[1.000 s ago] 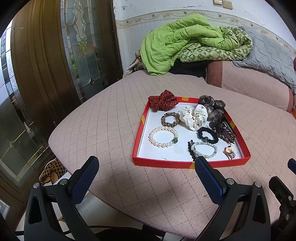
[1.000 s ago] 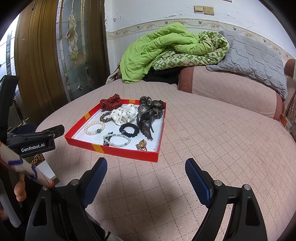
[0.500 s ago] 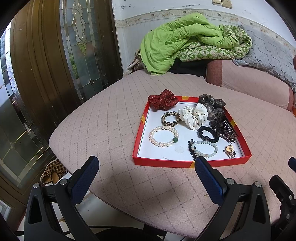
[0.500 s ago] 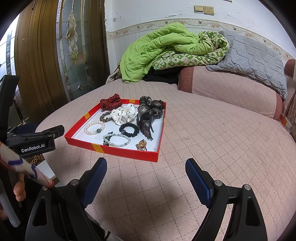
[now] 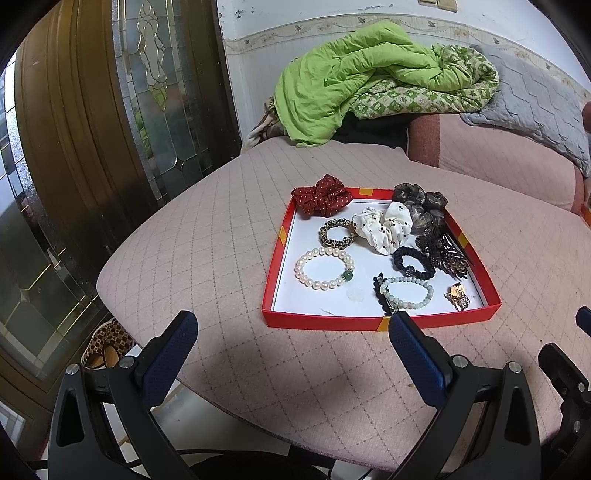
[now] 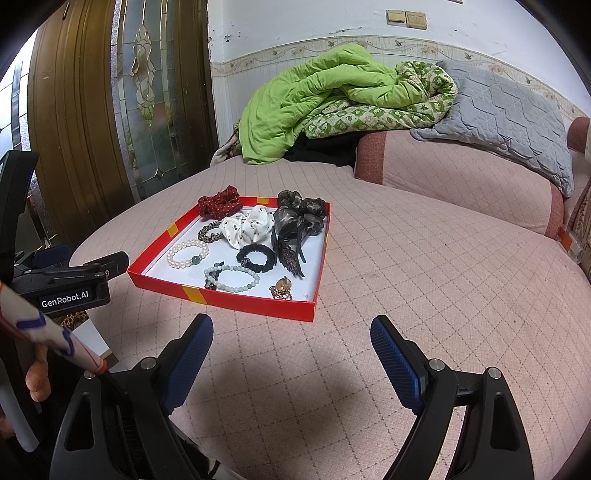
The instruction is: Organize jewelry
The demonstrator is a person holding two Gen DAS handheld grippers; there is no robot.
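Only the right wrist view shows wall switches [image 6: 406, 19].

Black plastic left tool [image 5: 291, 332] and right tool [image 6: 291, 336], each with ribbed blue pads [image 6: 395, 363] and silver screws. White "GenRobot.AI" lettering on left unit. White sleeve [image 6: 48, 332], blue marks, red cuff.
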